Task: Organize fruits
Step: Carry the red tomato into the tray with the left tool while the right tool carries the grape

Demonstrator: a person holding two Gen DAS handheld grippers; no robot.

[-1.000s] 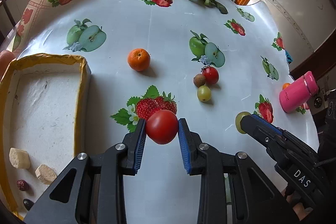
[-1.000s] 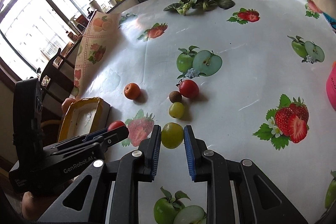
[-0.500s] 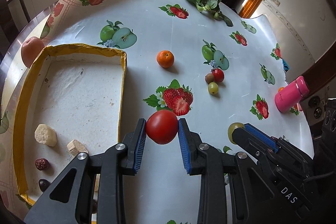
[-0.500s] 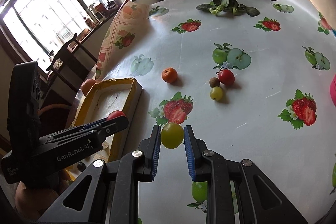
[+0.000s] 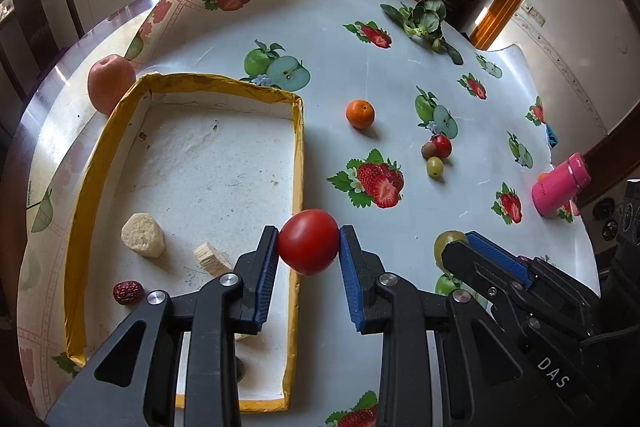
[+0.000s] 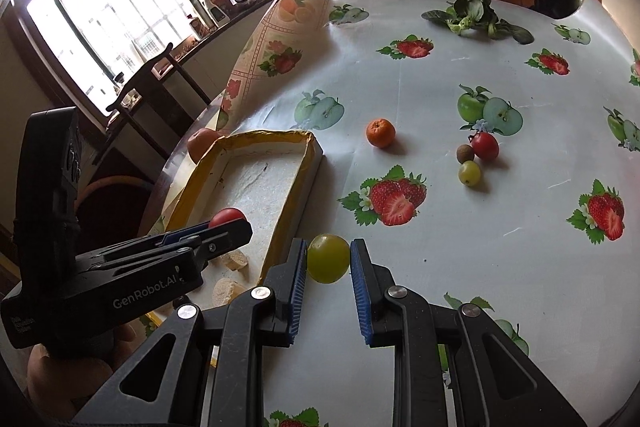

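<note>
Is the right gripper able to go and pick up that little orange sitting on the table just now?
Probably not yet. The path to the orange over the table looks open, but the right gripper is shut on a green fruit, so it would likely need to set that down first.

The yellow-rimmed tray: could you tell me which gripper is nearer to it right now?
Left. The left gripper, shut on the tomato, hangs over the yellow-rimmed tray at its right rim. The right gripper, shut on the green fruit, is beside the tray, over the tablecloth.
</note>
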